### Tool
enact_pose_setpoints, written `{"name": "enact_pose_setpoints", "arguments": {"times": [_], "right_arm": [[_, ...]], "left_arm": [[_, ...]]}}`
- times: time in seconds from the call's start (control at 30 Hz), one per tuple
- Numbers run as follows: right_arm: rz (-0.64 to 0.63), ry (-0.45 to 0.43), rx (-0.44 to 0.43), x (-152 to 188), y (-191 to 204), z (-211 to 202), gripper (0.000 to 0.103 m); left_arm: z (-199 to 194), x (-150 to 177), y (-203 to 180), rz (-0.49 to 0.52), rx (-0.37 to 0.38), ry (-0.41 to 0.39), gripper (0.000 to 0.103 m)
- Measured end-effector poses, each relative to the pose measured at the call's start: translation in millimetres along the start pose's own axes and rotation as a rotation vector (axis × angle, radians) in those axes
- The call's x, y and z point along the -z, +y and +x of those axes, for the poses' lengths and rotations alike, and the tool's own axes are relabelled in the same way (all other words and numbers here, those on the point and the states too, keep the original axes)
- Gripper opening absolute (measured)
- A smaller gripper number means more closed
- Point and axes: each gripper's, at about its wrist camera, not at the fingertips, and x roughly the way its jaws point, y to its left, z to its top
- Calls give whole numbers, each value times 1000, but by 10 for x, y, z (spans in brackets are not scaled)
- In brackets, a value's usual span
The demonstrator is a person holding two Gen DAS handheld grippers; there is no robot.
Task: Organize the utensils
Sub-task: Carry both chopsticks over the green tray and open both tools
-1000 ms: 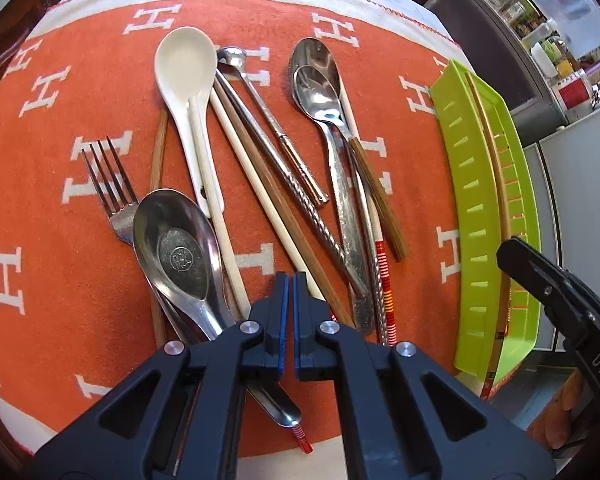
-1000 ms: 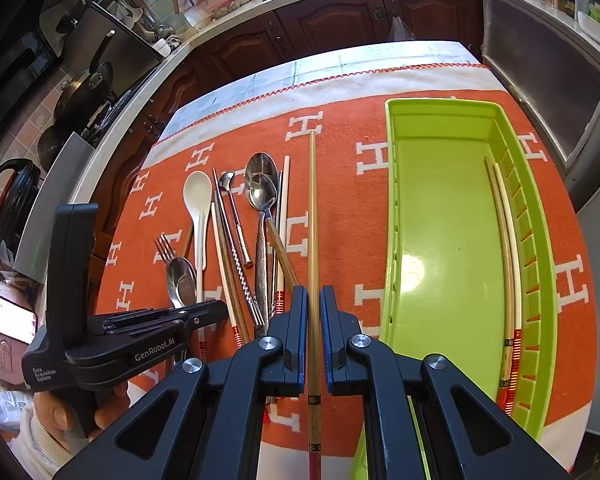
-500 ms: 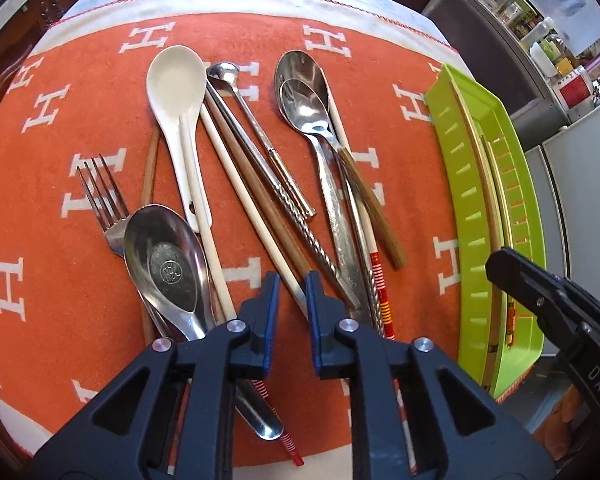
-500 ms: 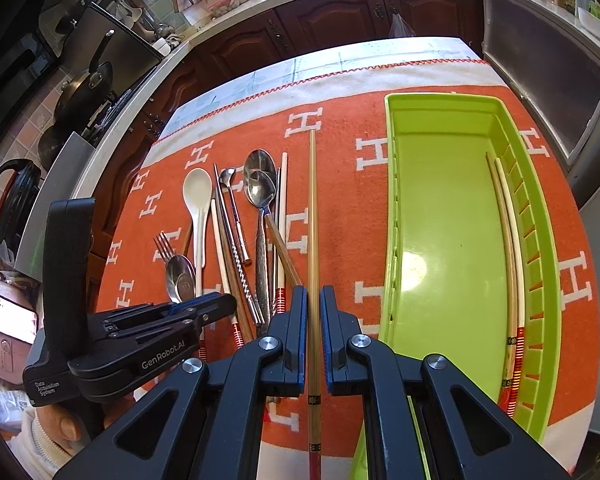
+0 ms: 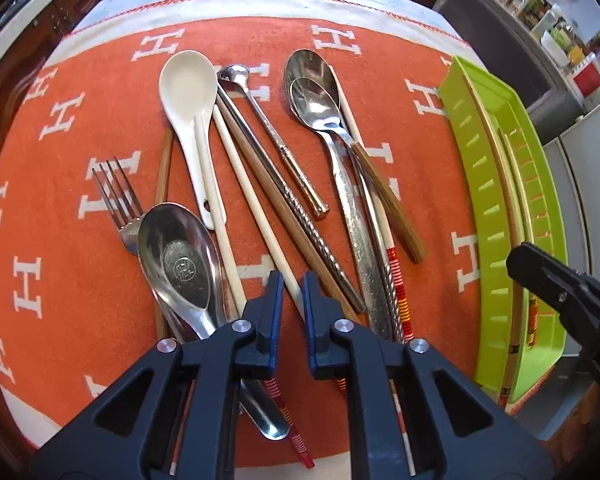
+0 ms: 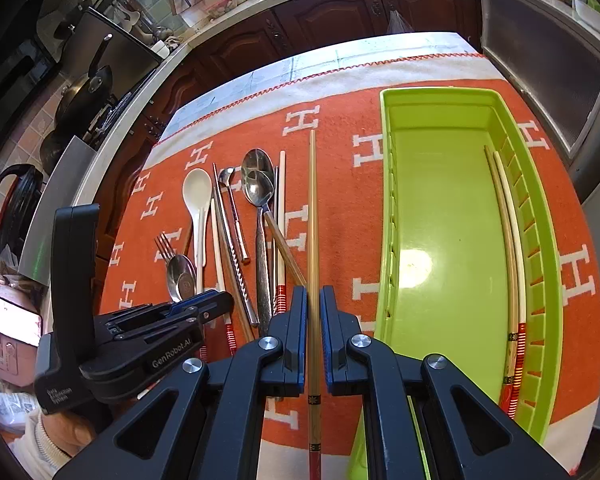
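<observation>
A pile of utensils lies on the orange cloth [image 5: 60,240]: a white spoon [image 5: 188,84], a fork [image 5: 116,196], several metal spoons [image 5: 180,260] and several chopsticks [image 5: 252,208]. My left gripper [image 5: 291,280] is open a little, empty, just above the chopsticks' near ends. My right gripper [image 6: 311,300] is shut on a wooden chopstick [image 6: 312,208], held left of the green tray [image 6: 440,220]. Two chopsticks [image 6: 508,248] lie along the tray's right wall. The left gripper also shows in the right wrist view [image 6: 204,304].
The green tray also shows at the right in the left wrist view [image 5: 484,184], with the right gripper's body [image 5: 572,288] beside it. Kitchen counter, pans [image 6: 84,92] and a kettle [image 6: 12,204] lie beyond the table's left side.
My left gripper has opened from shut to a small gap and moved a little forward over the pile. The right gripper still holds the wooden chopstick in the same place.
</observation>
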Motion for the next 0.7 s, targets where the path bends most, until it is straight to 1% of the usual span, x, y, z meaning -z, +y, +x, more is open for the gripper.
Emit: {"name": "enact_pose_setpoints", "arguments": {"times": [0.1, 0.2, 0.3, 0.43, 0.53, 0.6, 0.7], "right_arm": [[-5, -5, -4, 7, 0, -38, 6], [-9, -17, -7, 13, -5, -108, 6], [-3, -28, -11, 25, -19, -175, 6], [5, -40, -15, 56, -71, -291, 6], [20, -57, 3, 74, -163, -407, 6], [39, -69, 21, 71, -266, -486, 6], [72, -78, 52, 53, -456, -574, 6]], "left_arm": [[-84, 28, 17, -13, 11, 1, 2], [-295, 53, 55, -18, 41, -29, 1], [-534, 72, 78, -23, 78, -56, 1], [-826, 64, 62, -33, 145, -80, 1], [-979, -7, -63, -19, 197, -89, 1], [-1048, -66, -252, 10, 228, -91, 2], [-1049, -111, -626, 71, 253, -82, 2]]}}
